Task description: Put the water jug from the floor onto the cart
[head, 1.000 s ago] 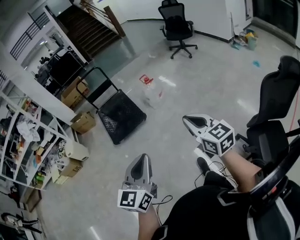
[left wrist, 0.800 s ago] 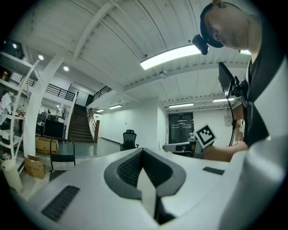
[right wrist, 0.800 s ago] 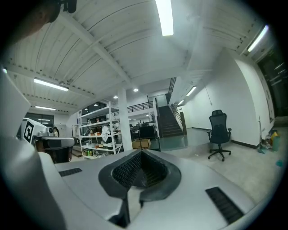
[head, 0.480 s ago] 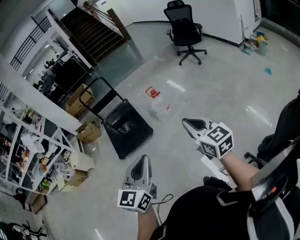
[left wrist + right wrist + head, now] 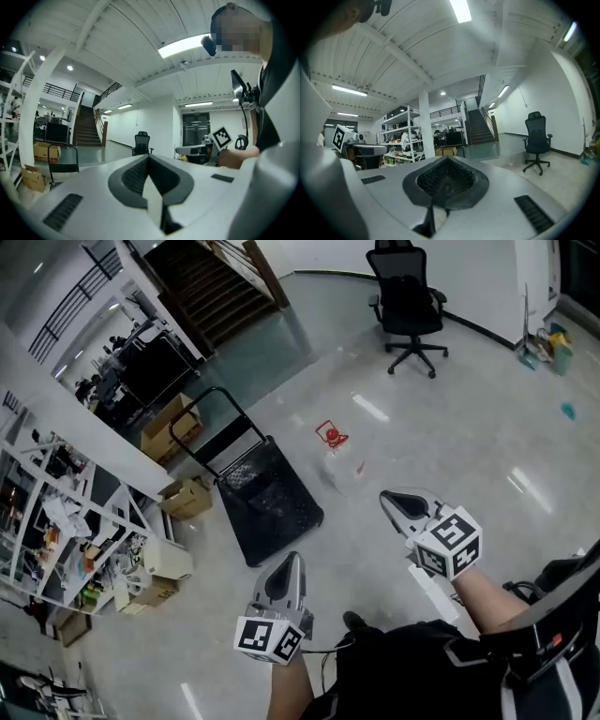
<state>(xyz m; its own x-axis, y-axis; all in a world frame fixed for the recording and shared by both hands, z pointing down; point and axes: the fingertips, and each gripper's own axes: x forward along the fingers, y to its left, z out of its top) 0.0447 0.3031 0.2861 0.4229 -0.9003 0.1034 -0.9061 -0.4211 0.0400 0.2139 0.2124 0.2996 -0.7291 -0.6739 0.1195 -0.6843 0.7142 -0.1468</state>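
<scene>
In the head view, the clear water jug (image 5: 343, 463) with a red cap and handle stands on the shiny floor, just right of the black flat cart (image 5: 272, 505). The cart's black push handle (image 5: 208, 416) rises at its far end. My left gripper (image 5: 292, 562) is held level at lower centre, short of the cart, its jaws shut and empty. My right gripper (image 5: 391, 497) points toward the jug from its near right, also shut and empty. The gripper views show the left gripper (image 5: 149, 160) and right gripper (image 5: 446, 162) closed, with the jug hidden below them.
A black office chair (image 5: 410, 298) stands far back; stairs (image 5: 211, 282) rise at the top left. Cardboard boxes (image 5: 186, 497) and cluttered white shelves (image 5: 52, 526) line the left side beyond the cart. Cleaning items (image 5: 551, 341) sit by the right wall.
The person has walked forward: the jug and cart now sit lower and nearer in the head view, and the black chair at the right has left the frame. Both grippers stay shut.
</scene>
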